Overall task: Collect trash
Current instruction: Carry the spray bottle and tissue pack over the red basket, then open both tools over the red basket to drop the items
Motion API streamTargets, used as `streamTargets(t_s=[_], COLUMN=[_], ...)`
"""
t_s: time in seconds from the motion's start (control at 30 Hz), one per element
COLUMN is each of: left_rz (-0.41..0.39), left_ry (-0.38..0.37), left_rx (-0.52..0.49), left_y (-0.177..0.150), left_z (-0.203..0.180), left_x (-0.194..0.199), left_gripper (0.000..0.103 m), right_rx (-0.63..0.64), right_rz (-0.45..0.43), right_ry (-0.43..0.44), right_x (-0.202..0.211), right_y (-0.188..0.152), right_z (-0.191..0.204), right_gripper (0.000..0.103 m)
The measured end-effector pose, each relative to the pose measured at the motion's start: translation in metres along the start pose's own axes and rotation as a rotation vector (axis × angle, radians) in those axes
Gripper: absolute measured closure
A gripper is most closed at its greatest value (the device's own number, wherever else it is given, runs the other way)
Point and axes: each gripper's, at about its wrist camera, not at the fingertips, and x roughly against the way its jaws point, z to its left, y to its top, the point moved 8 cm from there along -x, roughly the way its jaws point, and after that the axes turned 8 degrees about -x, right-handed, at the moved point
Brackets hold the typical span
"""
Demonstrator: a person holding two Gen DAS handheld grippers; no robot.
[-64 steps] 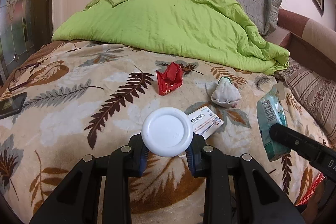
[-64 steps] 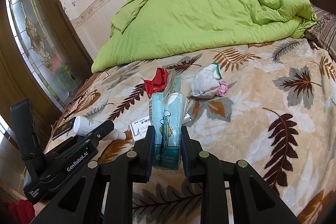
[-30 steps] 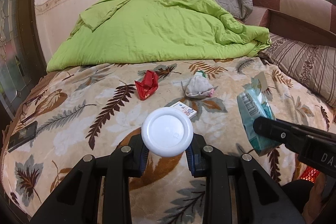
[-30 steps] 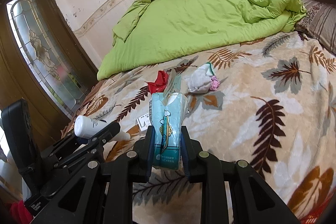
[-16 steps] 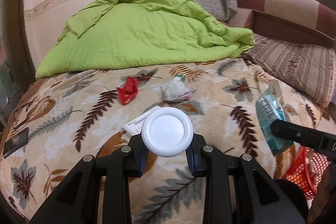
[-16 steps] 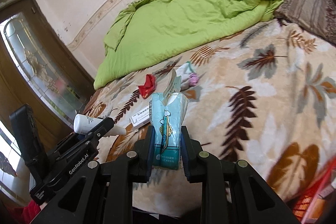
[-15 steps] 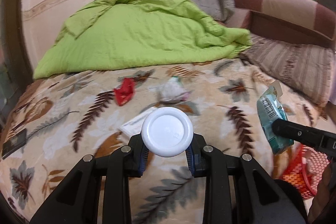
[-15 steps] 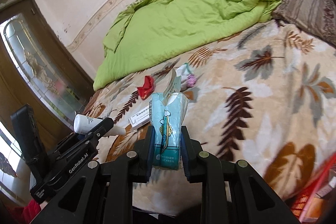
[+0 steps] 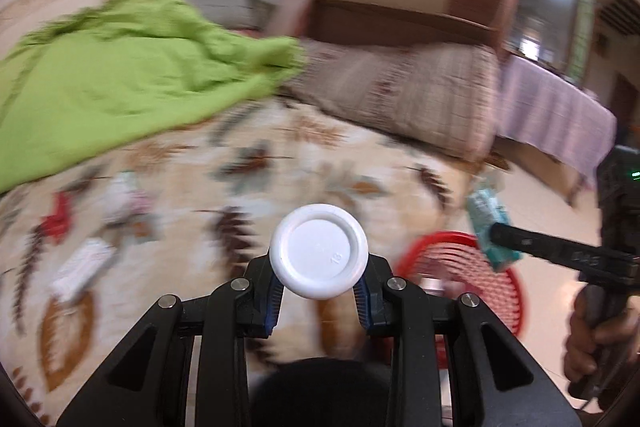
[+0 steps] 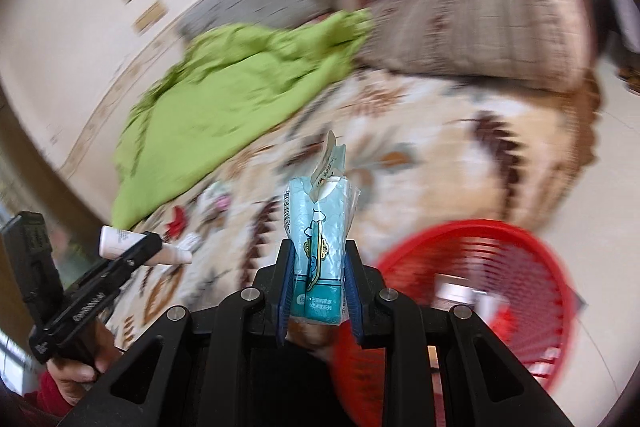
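Observation:
My left gripper (image 9: 319, 285) is shut on a white bottle (image 9: 319, 251), whose round end faces the camera; from the right wrist view the same white bottle (image 10: 120, 238) shows side-on at the left. My right gripper (image 10: 319, 297) is shut on a light blue tissue pack (image 10: 319, 239) with a torn flap on top. From the left wrist view that tissue pack (image 9: 490, 223) hangs over the rim of a red mesh basket (image 9: 448, 259). The red mesh basket (image 10: 516, 263) stands on the floor beside the bed, below and right of my right gripper, with some items inside.
On the leaf-patterned blanket (image 9: 248, 179) lie a red wrapper (image 9: 56, 219), a crumpled white wad (image 9: 122, 195) and a small white box (image 9: 82, 261), all blurred. A green quilt (image 9: 120, 75) and striped pillow (image 9: 400, 91) fill the far side. A hand (image 9: 596, 339) holds the right gripper.
Both grippers have swung to the right, away from the middle of the bed toward its edge. The red basket has come fully into view. Both grips are unchanged.

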Motion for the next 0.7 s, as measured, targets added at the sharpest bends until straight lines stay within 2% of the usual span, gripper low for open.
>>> streamTargets(t_s=[0.13, 0.3, 0.47, 0.5, 0.57, 0.6, 0.7], left_rz=[0.054, 0.122, 0.175, 0.177, 0.176, 0.164, 0.157], left_ry=[-0.145, -0.203, -0.253, -0.258, -0.264, -0.265, -0.268], left_rx=[-0.023, -0.068, -0.061, -0.064, -0.06, -0.053, -0.051], left_y=[0.005, -0.002, -0.013, -0.015, -0.016, -0.016, -0.016], left_z=[-0.055, -0.098, -0.11, -0.108, -0.108, -0.107, -0.105], left_x=[-0.026, -0.057, -0.071, -0.069, -0.069, -0.067, -0.065], left_gripper=[0.074, 0.074, 0.074, 0.072, 0.042, 0.037, 0.037], right_rx=[-0.052, -0.119, -0.161, -0.168, -0.181, -0.179, -0.168], right_rz=[-0.02, -0.006, 0.025, 0.03, 0.03, 0.023, 0.006], right_ry=[-0.081, -0.136, -0.17, -0.172, -0.166, -0.173, -0.185], right_x=[0.024, 0.026, 0.019, 0.018, 0.019, 0.021, 0.024], right_y=[0.002, -0.005, -0.014, -0.015, -0.016, -0.014, -0.009], right_z=[-0.045, -0.081, -0.102, -0.105, -0.108, -0.109, -0.106], right_gripper=[0.077, 0.073, 0.072, 0.07, 0.064, 0.057, 0.055])
